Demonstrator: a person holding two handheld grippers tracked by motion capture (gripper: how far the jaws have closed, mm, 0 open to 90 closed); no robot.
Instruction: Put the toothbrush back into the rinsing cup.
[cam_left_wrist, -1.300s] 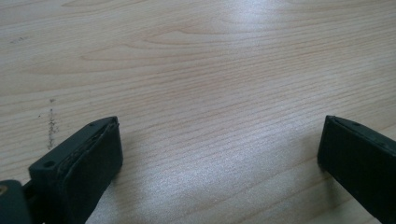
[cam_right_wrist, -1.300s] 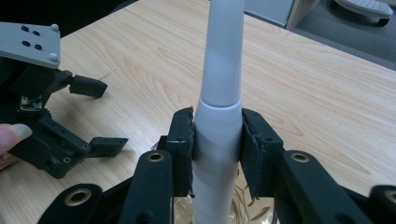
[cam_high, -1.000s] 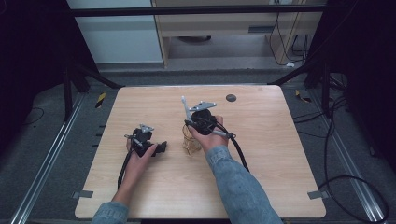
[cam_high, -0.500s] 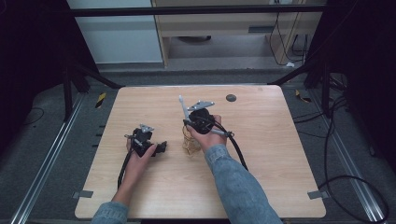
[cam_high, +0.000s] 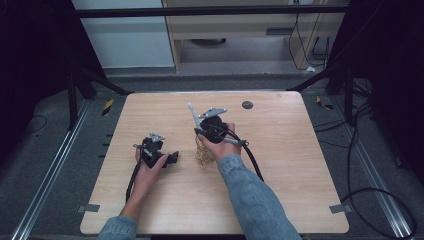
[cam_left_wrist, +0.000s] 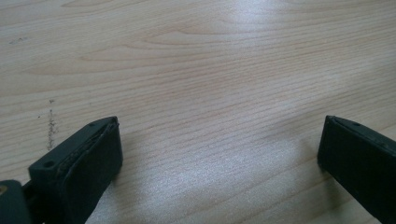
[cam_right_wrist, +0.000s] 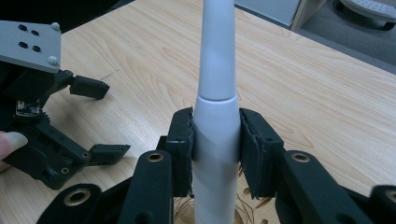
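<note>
1. White tapered handle (cam_right_wrist: 215, 116), probably an electric toothbrush or a similar smooth plastic wand, stands nearly upright between the jaws of the right gripper (cam_right_wrist: 215, 149), which clench it on both sides of its thicker lower body.
2. In the high view the same handle (cam_high: 192, 114) rises as a thin pale rod above the right gripper (cam_high: 209, 131), over the middle of the table (cam_high: 300, 165).
3. Its lower end seems to go down into a small clear, gold-patterned holder (cam_high: 202, 154), perhaps a glass or a wire cup; how deep it sits I cannot tell.
4. Handling, as I judge it: the handle looks stiff, light and glossy, so it may slip or twist under the pads. The wider section just below the collar, where the pads now press, is the sound place to grip; the narrow neck above would offer less hold.
5. The holder looks light and maybe fragile, and could tip if the handle is pulled sideways rather than straight up.
6. The left gripper (cam_high: 159, 155) rests low on the wood to the left of the holder, jaws spread wide with nothing between them, as the left gripper view (cam_left_wrist: 219, 154) shows.
7. A small dark round disc (cam_high: 247, 105) lies near the far edge, well apart.
</note>
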